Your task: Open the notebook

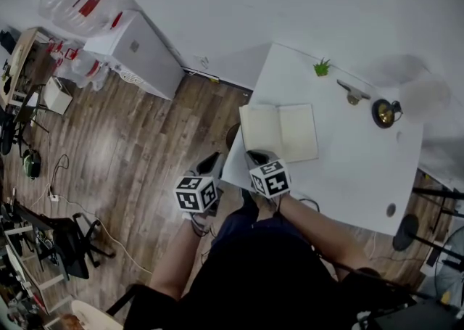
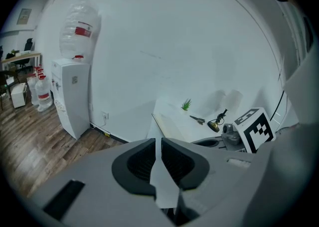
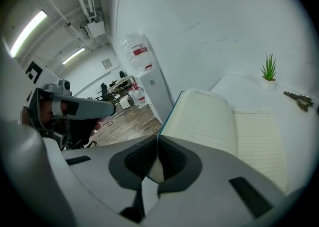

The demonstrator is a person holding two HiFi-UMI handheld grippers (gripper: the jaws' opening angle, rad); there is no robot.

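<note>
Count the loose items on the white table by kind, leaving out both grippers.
Notebook, lying open: 1
Small green plant: 1
Bunch of keys: 1
Brass-coloured object: 1
Total: 4

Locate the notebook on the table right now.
Head view: the notebook lies open on the white table near its left edge, just beyond the right gripper, with the small green plant farther back.
</note>
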